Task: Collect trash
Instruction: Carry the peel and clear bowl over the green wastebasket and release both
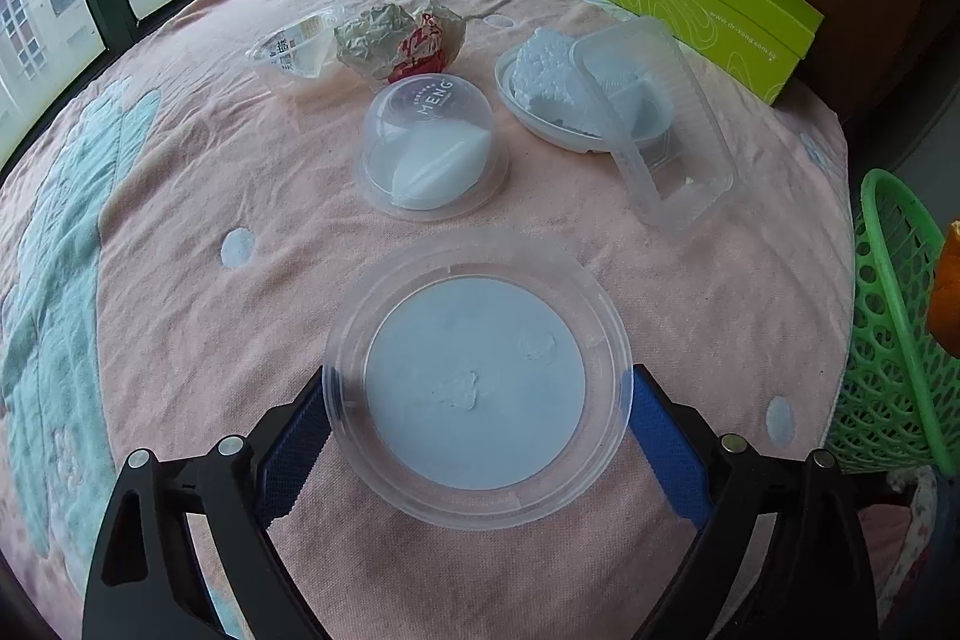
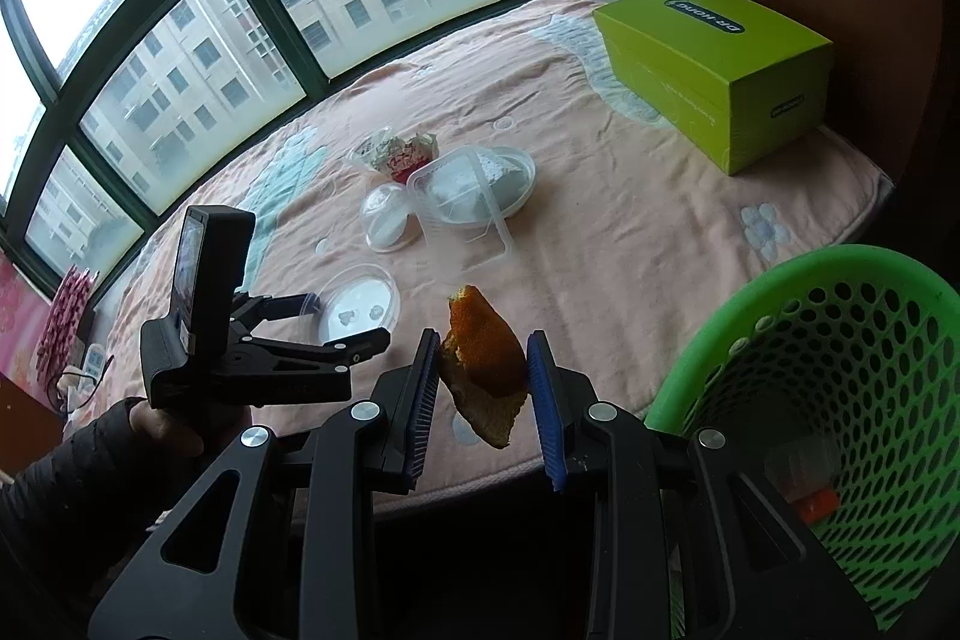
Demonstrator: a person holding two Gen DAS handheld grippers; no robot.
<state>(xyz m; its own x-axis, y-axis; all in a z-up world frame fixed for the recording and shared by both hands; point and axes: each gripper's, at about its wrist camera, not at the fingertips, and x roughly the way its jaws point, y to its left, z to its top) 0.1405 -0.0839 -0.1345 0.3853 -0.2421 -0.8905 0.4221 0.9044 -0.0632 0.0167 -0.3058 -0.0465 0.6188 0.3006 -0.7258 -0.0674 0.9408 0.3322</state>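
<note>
From your left wrist camera, your left gripper [image 1: 477, 394] has its fingers spread wide on either side of a clear round lid [image 1: 477, 388] lying flat on the pink blanket [image 1: 180, 292]; the blue pads sit against the lid's rim. Beyond it stand a clear dome container [image 1: 432, 142], a crumpled wrapper [image 1: 399, 40], a small clear cup [image 1: 294, 46], and a white bowl [image 1: 540, 112] with a clear tray [image 1: 654, 118] leaning on it. A green box [image 1: 708, 4] sits far right.

From your right wrist camera, your right gripper [image 2: 483, 382] pinches an orange peel [image 2: 483, 364] between its blue pads, just left of the green basket [image 2: 840, 400], which holds some scraps.
</note>
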